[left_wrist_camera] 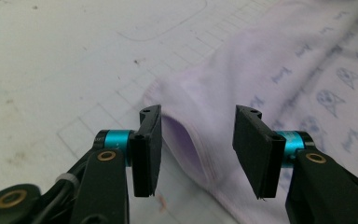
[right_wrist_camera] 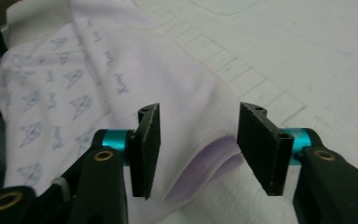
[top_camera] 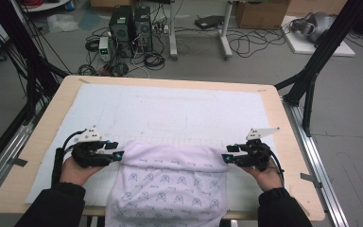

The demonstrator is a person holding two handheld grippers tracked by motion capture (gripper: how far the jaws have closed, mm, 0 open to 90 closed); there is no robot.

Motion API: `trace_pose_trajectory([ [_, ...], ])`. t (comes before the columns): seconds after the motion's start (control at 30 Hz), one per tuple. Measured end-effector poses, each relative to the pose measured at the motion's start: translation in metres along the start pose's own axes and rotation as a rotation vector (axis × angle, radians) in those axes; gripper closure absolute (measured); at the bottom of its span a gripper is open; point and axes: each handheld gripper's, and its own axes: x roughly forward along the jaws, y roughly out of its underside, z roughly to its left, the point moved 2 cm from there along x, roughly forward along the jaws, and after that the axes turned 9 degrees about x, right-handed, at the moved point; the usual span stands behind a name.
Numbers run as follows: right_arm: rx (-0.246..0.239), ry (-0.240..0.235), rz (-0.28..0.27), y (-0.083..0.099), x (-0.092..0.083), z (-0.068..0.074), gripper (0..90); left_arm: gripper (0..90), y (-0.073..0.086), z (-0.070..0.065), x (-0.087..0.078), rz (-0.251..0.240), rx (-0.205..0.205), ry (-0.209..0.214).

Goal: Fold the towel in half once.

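A pale lilac cloth [top_camera: 170, 182] with a small printed pattern lies on the near middle of the white mat [top_camera: 170, 111] and hangs over the table's front edge. My left gripper [top_camera: 117, 151] sits at the cloth's left top corner, my right gripper [top_camera: 228, 158] at its right top corner. In the left gripper view the jaws stand apart around the cloth's hemmed edge [left_wrist_camera: 200, 154], and the pads [left_wrist_camera: 149, 149] do not press on it. In the right gripper view the cloth's folded edge [right_wrist_camera: 205, 168] lies between the separated pads [right_wrist_camera: 261, 144], untouched.
The mat covers most of the wooden table [top_camera: 42, 142]. Black frame posts [top_camera: 312, 75] stand at both far corners. Behind the table, computers [top_camera: 132, 28] and cables lie on the floor.
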Motion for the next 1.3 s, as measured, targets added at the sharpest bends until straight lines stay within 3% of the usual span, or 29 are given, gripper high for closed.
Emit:
trace_pose_trajectory([
  [0.1,0.020,-0.016,0.026,-0.008,0.012,-0.008,45.2,49.6,-0.003,0.009,0.018,0.028,-0.024,-0.010],
  [0.2,0.053,-0.030,0.058,-0.007,0.024,-0.017,46.1,48.0,-0.003,0.013,0.032,0.041,-0.056,0.031],
  [0.3,0.062,-0.040,0.107,-0.004,0.033,-0.023,59.0,49.0,-0.003,0.014,0.044,0.088,-0.048,0.042],
  [0.37,0.051,-0.064,0.109,-0.004,0.035,-0.022,72.0,62.9,-0.004,0.013,0.046,0.082,-0.023,0.054],
  [0.4,0.040,-0.071,0.112,-0.005,0.035,-0.020,74.9,72.4,-0.004,0.013,0.047,0.080,-0.014,0.041],
  [0.47,0.012,-0.055,0.113,-0.006,0.034,-0.016,80.4,81.6,-0.004,0.013,0.046,0.081,-0.010,0.046],
  [0.67,-0.040,-0.032,0.067,-0.013,0.023,-0.006,81.3,82.2,-0.010,0.012,0.033,0.016,-0.008,0.022],
  [0.73,-0.055,-0.037,0.050,-0.016,0.019,0.000,81.4,82.4,-0.014,0.011,0.026,-0.024,-0.014,0.015],
  [0.9,-0.119,-0.053,0.000,-0.022,0.006,0.020,81.3,82.5,-0.018,0.005,0.005,-0.086,0.015,-0.010],
  [1.03,-0.163,-0.077,-0.016,-0.018,-0.001,0.036,81.3,82.9,-0.012,-0.004,-0.010,-0.134,0.022,0.004],
  [1.2,-0.200,-0.103,-0.017,-0.008,-0.005,0.053,81.1,82.0,0.006,-0.023,-0.022,-0.135,0.042,0.021],
  [1.3,-0.218,-0.107,0.014,0.001,-0.002,0.060,81.1,81.9,0.017,-0.035,-0.025,-0.120,0.053,0.031],
])
